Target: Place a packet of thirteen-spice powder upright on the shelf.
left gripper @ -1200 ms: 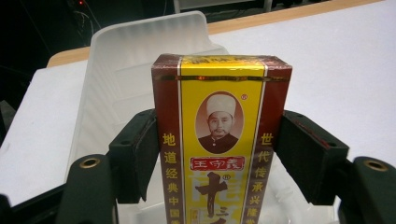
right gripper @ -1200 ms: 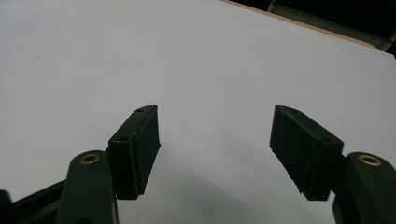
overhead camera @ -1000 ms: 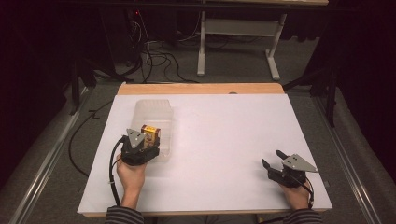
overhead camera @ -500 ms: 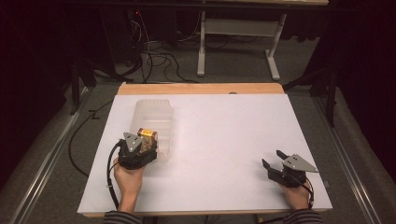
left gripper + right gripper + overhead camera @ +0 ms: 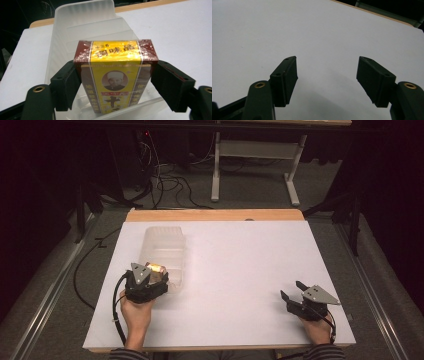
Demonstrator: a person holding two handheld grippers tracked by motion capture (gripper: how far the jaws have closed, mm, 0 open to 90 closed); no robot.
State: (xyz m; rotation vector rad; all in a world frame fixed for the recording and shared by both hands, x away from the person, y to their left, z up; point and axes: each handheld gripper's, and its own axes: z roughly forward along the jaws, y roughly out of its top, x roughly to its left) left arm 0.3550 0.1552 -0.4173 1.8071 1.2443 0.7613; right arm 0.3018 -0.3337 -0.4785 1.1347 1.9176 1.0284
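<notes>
Now the box point(image 5: 116, 75) stands upright between the left tongs point(image 5: 116, 87), whose jaws have just been opening off it, inside the bin point(image 5: 82, 27). The right tongs point(image 5: 327, 80) are held open, empty. If clipped during withdrawal, the box could be toppled.

Landmark: the tray point(image 5: 165, 240), lying lengthwise on the left half of the table point(image 5: 240, 270). The box point(image 5: 116, 75) stands upright inside the tray's near end. My left gripper point(image 5: 152, 277) sits at that same near end, one jaw either side of the box. My right gripper point(image 5: 295, 296) rests well right of the tray, near the table's front edge.
</notes>
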